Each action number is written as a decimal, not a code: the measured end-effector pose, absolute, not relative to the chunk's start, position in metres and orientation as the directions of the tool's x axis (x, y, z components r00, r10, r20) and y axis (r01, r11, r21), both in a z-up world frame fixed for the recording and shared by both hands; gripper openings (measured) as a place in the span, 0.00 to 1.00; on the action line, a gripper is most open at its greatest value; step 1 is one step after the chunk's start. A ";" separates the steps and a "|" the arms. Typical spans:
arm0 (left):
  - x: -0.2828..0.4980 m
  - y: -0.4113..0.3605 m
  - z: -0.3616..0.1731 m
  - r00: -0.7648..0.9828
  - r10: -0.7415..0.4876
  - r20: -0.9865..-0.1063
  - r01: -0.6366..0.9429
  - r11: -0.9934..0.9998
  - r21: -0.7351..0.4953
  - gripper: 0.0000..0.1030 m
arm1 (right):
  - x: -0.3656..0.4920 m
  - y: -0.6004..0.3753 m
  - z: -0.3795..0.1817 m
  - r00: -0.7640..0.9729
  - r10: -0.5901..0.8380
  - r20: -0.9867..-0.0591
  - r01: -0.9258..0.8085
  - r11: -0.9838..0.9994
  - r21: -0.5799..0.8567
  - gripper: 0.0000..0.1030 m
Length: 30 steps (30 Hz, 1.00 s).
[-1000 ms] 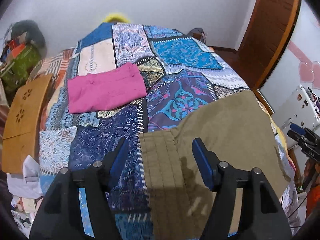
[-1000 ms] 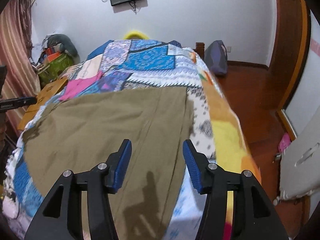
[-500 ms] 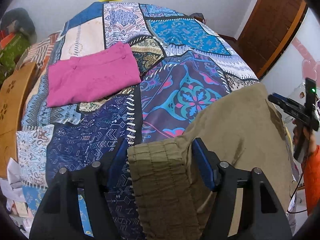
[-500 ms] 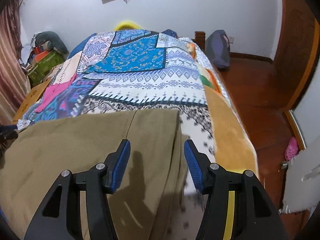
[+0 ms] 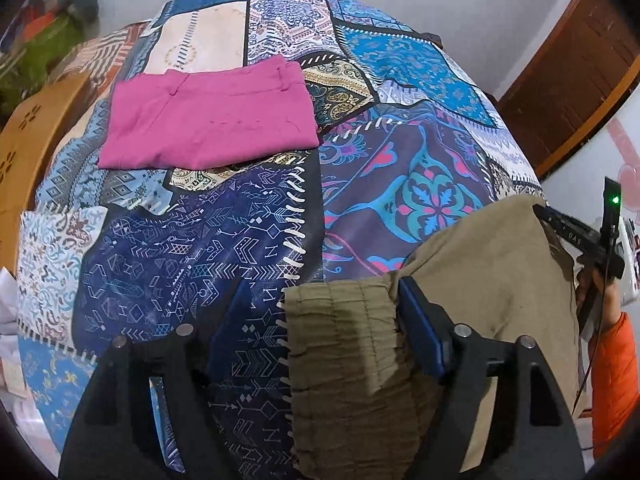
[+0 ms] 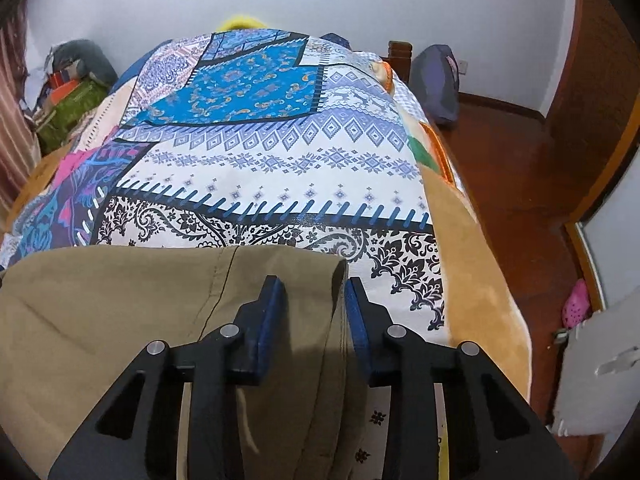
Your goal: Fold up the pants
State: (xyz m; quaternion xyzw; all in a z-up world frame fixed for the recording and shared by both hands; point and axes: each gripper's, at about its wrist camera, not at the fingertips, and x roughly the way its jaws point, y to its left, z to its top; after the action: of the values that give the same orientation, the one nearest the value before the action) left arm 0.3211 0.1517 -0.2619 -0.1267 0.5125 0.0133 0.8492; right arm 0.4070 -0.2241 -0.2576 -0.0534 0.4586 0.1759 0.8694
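Olive-brown pants point(image 5: 472, 280) lie across the near end of the patchwork bedspread point(image 5: 248, 232). My left gripper point(image 5: 320, 312) is open around the ribbed waistband corner point(image 5: 340, 328), one finger on each side. In the right wrist view the pants point(image 6: 120, 300) fill the lower left. My right gripper point(image 6: 310, 304) has narrowed around the far hem corner point(image 6: 312, 280), with cloth between the blue pads point(image 6: 270, 312); a gap still shows. The right gripper also shows at the pants' far end in the left wrist view point(image 5: 588, 240).
Folded pink pants point(image 5: 208, 120) lie further up the bed. A wooden board point(image 5: 28, 148) leans at the bed's left side. A clutter pile point(image 6: 68, 92) sits at the far left, a bag point(image 6: 436, 80) and red floor point(image 6: 512, 184) on the right.
Both grippers have moved down and forward onto the pants' ends. The right jaws have narrowed around the hem corner. The left fingers now straddle the waistband.
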 end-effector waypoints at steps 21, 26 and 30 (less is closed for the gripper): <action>0.291 0.078 -0.244 0.485 -0.107 -0.868 0.074 0.994 -0.081 0.69 | 0.314 -0.119 -0.236 0.290 0.478 -0.829 -0.610 0.760 0.225 0.54; 0.273 0.074 -0.250 0.523 -0.064 -0.850 0.097 0.995 -0.015 0.71 | 0.299 -0.124 -0.243 0.269 0.476 -0.837 -0.625 0.748 0.225 0.56; 0.267 0.075 -0.250 0.534 -0.048 -0.844 0.082 0.997 -0.005 0.72 | 0.280 -0.136 -0.245 0.259 0.476 -0.840 -0.615 0.752 0.236 0.56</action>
State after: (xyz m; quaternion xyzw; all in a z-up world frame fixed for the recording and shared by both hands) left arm 0.2669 0.0751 -0.2503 0.0177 0.4811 -0.0373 0.8757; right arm 0.2803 -0.1359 -0.2454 -0.0693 0.5014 0.3450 0.7904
